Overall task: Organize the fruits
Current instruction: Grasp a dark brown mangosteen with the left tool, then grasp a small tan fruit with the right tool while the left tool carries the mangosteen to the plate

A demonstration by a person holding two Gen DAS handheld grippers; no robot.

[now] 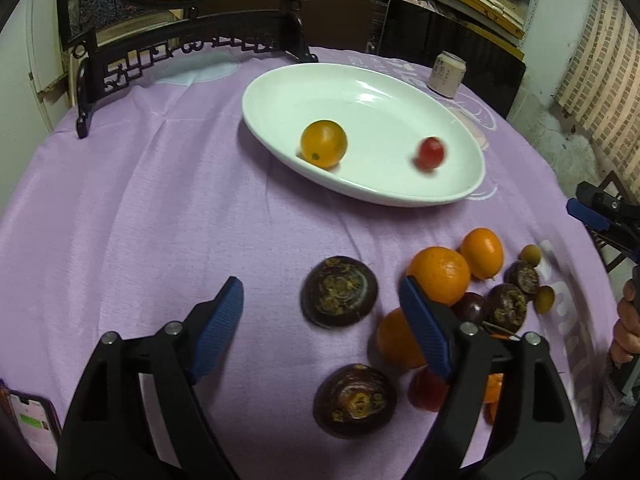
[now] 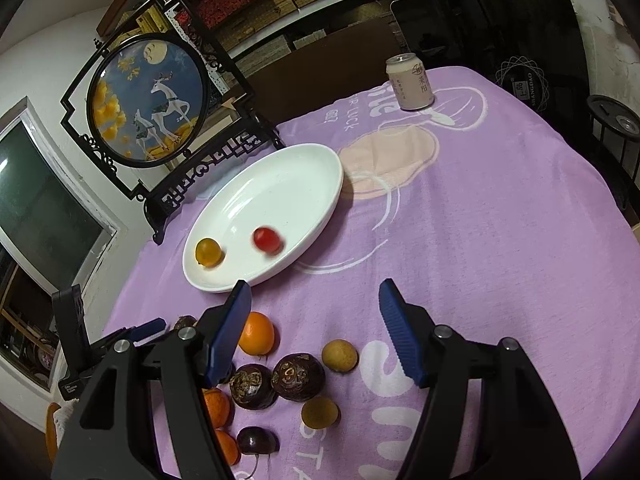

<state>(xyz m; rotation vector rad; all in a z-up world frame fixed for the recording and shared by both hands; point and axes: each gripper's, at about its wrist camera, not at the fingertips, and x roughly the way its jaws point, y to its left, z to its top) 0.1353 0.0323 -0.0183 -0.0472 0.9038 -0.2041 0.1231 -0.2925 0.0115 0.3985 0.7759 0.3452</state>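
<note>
A white oval plate (image 1: 280,92) (image 2: 304,168) on the purple cloth holds a yellow-orange tomato (image 1: 324,143) (image 2: 208,252) and a blurred red one (image 1: 430,153) (image 2: 267,239). In front of the plate lies a loose heap: oranges (image 1: 439,274) (image 2: 257,332), dark brown water chestnuts (image 1: 339,292) (image 2: 298,377), small tan longans (image 2: 339,355) and a dark grape (image 2: 257,440). My left gripper (image 1: 320,296) is open above the cloth, with nothing between its fingers. My right gripper (image 2: 314,294) is open too and empty, hovering over the heap's edge; its tip also shows in the left wrist view (image 1: 588,214).
A black carved stand with a round deer painting (image 2: 150,100) rises behind the plate. A drink can (image 1: 446,74) (image 2: 409,82) stands at the far edge. A phone (image 1: 30,420) lies at the near left. A hand (image 1: 628,320) is at the right rim.
</note>
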